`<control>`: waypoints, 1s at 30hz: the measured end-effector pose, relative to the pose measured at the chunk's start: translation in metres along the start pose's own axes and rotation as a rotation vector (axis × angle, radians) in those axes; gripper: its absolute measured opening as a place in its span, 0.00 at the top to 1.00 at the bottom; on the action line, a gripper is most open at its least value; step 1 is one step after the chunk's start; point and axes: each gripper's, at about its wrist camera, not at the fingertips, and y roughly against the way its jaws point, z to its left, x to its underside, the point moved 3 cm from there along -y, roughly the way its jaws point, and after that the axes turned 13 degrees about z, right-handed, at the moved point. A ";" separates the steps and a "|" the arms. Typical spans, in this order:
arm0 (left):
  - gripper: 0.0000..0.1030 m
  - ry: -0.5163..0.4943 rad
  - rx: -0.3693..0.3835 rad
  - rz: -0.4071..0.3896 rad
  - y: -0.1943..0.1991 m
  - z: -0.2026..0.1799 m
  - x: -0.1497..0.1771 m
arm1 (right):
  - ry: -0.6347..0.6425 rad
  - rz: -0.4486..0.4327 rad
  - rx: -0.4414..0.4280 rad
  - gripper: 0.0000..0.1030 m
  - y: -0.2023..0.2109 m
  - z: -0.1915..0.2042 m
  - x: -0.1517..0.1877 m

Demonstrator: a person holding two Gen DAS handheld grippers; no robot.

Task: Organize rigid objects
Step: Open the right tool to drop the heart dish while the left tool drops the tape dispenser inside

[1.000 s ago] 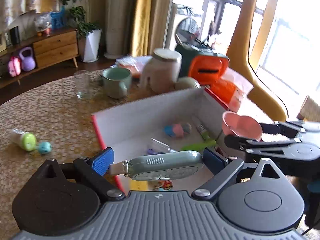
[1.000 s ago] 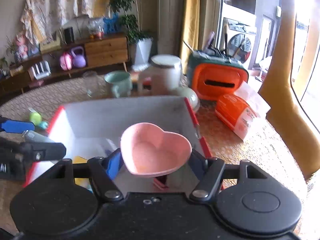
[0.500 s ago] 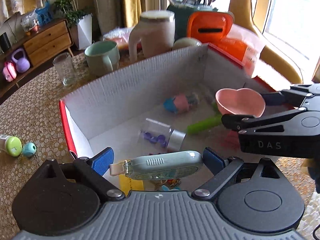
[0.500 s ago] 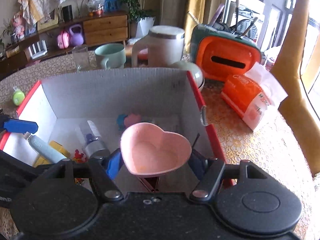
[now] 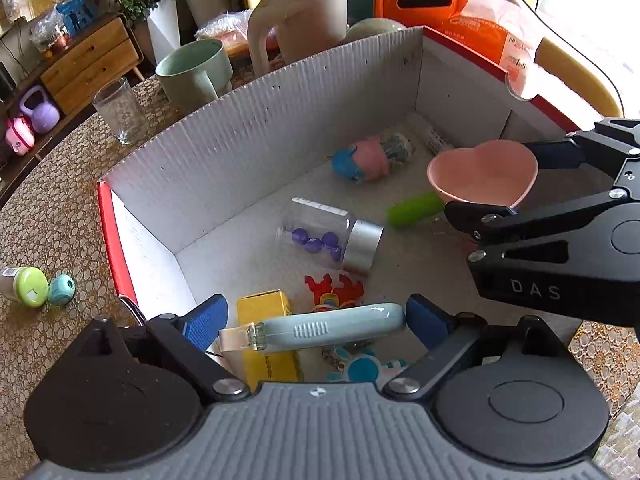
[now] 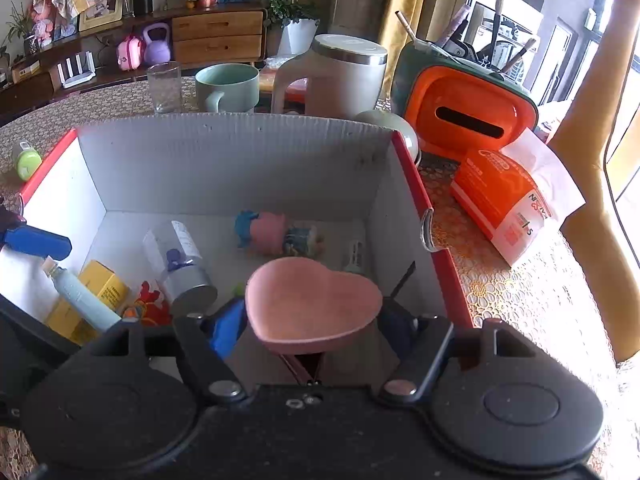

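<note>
A white cardboard box with red outer sides (image 5: 256, 120) (image 6: 240, 132) stands on the patterned table. My left gripper (image 5: 316, 320) is shut on a pale blue-green tube (image 5: 324, 330) (image 6: 80, 300), held crosswise over the box's near left part. My right gripper (image 6: 312, 320) is shut on a pink heart-shaped dish (image 6: 312, 304) (image 5: 482, 172), held inside the box's right side above its floor. In the box lie a clear jar with purple beads (image 5: 328, 236), a pink and blue toy (image 5: 368, 156), a green stick (image 5: 414, 208), a yellow carton (image 5: 264, 308) and a red figure (image 5: 334, 286).
Left of the box lie a small green-capped bottle (image 5: 24, 284) and a teal ball (image 5: 61, 289). Behind it stand a glass (image 5: 120, 110), a green mug (image 5: 194, 68), a lidded jug (image 5: 300, 12) and an orange tissue holder (image 6: 468, 116). An orange packet (image 6: 504, 200) lies to the right.
Both grippers have moved forward and down into the box with their objects still held. The box now fills both views.
</note>
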 end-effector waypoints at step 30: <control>0.06 0.087 0.110 -0.137 0.049 0.020 0.027 | -0.099 -0.127 -0.081 0.11 0.079 0.003 0.014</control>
